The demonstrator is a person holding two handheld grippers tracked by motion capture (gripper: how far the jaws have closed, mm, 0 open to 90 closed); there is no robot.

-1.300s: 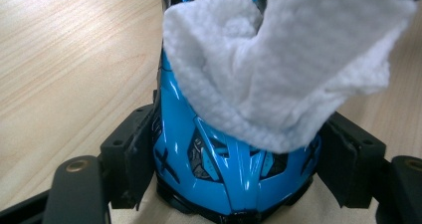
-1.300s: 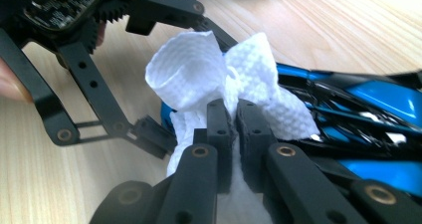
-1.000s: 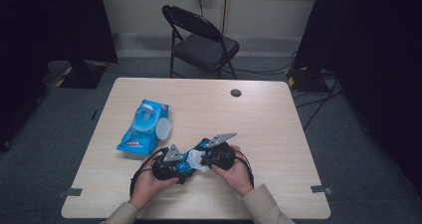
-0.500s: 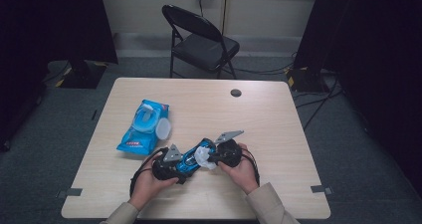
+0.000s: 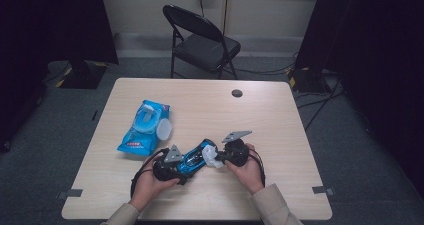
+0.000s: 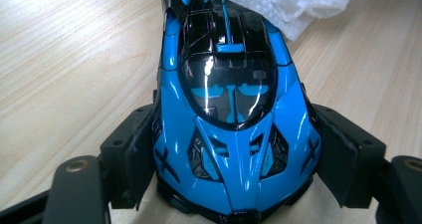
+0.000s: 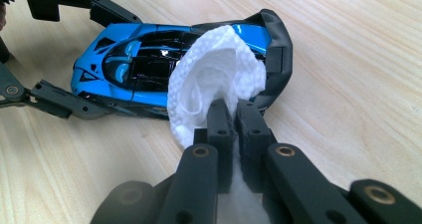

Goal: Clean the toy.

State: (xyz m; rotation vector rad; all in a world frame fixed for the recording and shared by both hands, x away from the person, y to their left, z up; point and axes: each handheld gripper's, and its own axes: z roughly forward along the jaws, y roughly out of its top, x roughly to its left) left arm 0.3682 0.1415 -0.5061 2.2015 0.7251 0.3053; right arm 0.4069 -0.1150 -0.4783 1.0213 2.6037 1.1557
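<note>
A glossy blue and black toy car (image 5: 196,156) lies on the wooden table (image 5: 280,130) near the front edge. My left gripper (image 5: 186,163) is shut on the car's nose. In the left gripper view its pads (image 6: 134,154) press both flanks of the car (image 6: 234,114). My right gripper (image 5: 218,158) is shut on a crumpled white wipe (image 5: 212,156). In the right gripper view the wipe (image 7: 214,79) rests on the car's (image 7: 134,55) rear end, with my right gripper (image 7: 234,112) pinching its lower edge. The left gripper's jaws flank the car's nose there.
A blue packet of wet wipes (image 5: 145,127) with its round lid flipped open lies to the left, beyond the car. A dark round grommet (image 5: 237,93) sits near the table's far edge. A black folding chair (image 5: 202,40) stands behind the table.
My right gripper has slid a little to the right with the wipe, along the car toward its rear. The left gripper and the car have stayed put.
</note>
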